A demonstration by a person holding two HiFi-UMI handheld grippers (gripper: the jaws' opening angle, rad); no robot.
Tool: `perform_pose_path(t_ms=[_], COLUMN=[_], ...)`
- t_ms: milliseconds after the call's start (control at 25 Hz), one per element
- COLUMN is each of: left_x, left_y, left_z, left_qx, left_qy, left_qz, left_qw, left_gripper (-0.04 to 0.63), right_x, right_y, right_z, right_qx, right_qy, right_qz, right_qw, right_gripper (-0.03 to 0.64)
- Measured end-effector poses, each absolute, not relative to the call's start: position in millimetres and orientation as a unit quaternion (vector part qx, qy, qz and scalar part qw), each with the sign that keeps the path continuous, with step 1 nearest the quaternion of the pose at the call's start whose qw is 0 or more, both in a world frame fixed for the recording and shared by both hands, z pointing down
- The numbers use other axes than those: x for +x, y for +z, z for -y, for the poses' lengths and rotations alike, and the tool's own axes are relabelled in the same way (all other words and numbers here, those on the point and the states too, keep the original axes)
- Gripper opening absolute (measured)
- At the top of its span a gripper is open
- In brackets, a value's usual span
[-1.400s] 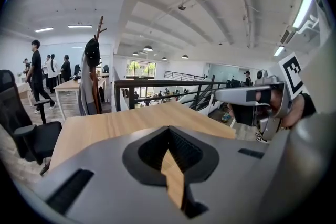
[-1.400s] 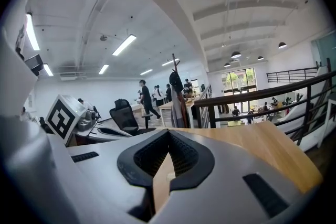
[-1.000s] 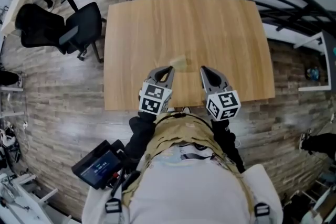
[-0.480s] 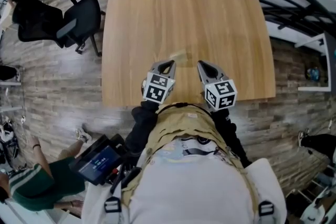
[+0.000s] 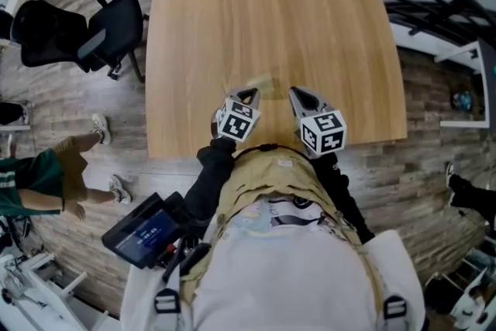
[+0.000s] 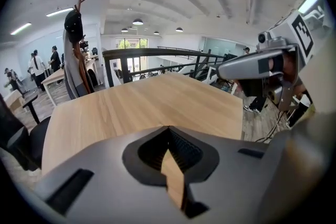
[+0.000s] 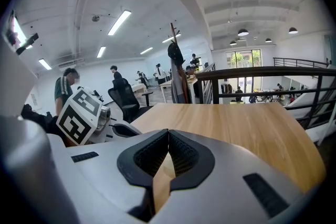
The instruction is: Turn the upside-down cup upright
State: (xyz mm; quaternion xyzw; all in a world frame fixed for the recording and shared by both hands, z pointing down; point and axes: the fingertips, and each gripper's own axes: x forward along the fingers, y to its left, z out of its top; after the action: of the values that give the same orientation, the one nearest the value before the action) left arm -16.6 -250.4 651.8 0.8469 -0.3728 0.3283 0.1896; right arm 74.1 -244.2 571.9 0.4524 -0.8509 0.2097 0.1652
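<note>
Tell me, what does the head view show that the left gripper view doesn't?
Only the head view: the person's torso, a small screen at the waist, and a small pale thing on the table, perhaps the cup. Only the left gripper view: the ceiling lamps, and its shut jaws close up. Both: that table, the left gripper and the right gripper.

L gripper (image 5: 247, 94): jaws shut tip-to-tip, nothing btwn them, aims ~1 o'clock in head view, tilted down. R gripper (image 5: 297, 93): jaws also shut, empty, aims ~11 o'clock. The tips converge but stay apart. L forearm (image 5: 208, 178) and R forearm (image 5: 335, 178), black sleeves, run back twd 6 o'clock.
</note>
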Motion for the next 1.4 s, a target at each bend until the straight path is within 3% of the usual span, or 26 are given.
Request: perform_pose_path(t_ms=[360, 640, 1040, 1400], left_x=[-4.9, -1.9, 11.1, 18.8], left_y=[688.2, 717.7, 741.7, 779.1], left_z=[266.0, 272.4, 285.7, 289.0], left_qx=[0.847, 0.839, 0.851, 0.831], left_qy=[0.379, 0.41, 0.45, 0.527], left_qz=[0.333, 0.309, 0.235, 0.162], left_qw=[0.171, 0.178, 0.134, 0.08], left_gripper=[0.003, 0.062, 0.241, 0.358], right_x=[71.1, 62.9, 60.7, 65.7], right_y=[598.3, 626.5, 647.0, 654.6], right_z=[254.8, 263.7, 272.4, 273.7], right_qx=[0.442, 0.431, 0.422, 0.424], right_qy=[0.225, 0.246, 0.262, 0.275], right_qz=[0.847, 0.84, 0.834, 0.827], right_qw=[0.188, 0.218, 0.239, 0.245], right_gripper=[0.021, 0.021, 0.021, 0.021])
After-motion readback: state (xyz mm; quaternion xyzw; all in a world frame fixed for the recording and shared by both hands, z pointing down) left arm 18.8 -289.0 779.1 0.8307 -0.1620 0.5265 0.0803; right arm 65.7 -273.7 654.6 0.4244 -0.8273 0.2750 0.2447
